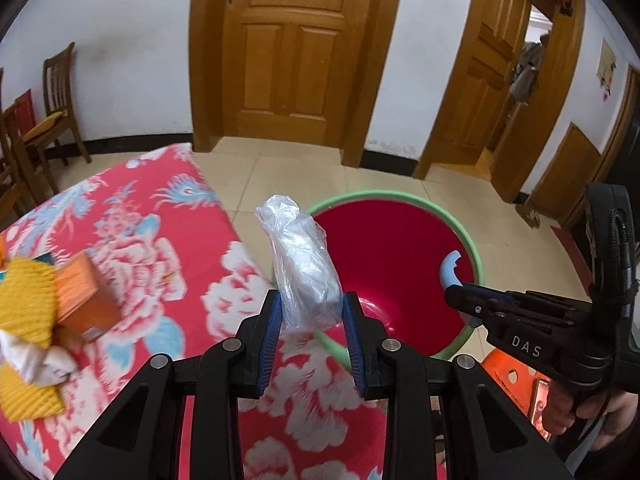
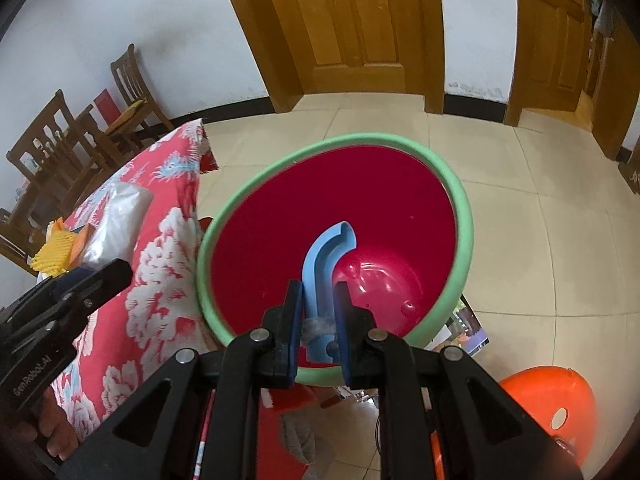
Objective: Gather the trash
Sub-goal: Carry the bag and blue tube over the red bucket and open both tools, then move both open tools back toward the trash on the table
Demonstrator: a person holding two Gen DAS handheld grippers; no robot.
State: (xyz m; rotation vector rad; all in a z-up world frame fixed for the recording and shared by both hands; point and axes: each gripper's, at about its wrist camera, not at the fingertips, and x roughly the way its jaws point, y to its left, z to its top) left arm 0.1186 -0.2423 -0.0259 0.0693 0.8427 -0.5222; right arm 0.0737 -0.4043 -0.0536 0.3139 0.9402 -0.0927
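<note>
Trash is held for dropping: a plastic wad (image 1: 306, 268) is gripped in the left gripper (image 1: 310, 320) jaws at the bin (image 2: 460, 208) rim, a blue hook (image 2: 324, 264) clamped in the right gripper (image 2: 318, 320) jaws over its mouth.

Your right gripper (image 2: 317, 316) pinches a curved blue plastic piece (image 2: 325, 264) over the red, green-rimmed bucket (image 2: 460, 200). Your left gripper (image 2: 96, 276) carries a clear plastic bag (image 2: 116, 220) above the floral tablecloth (image 2: 164, 280).
</note>
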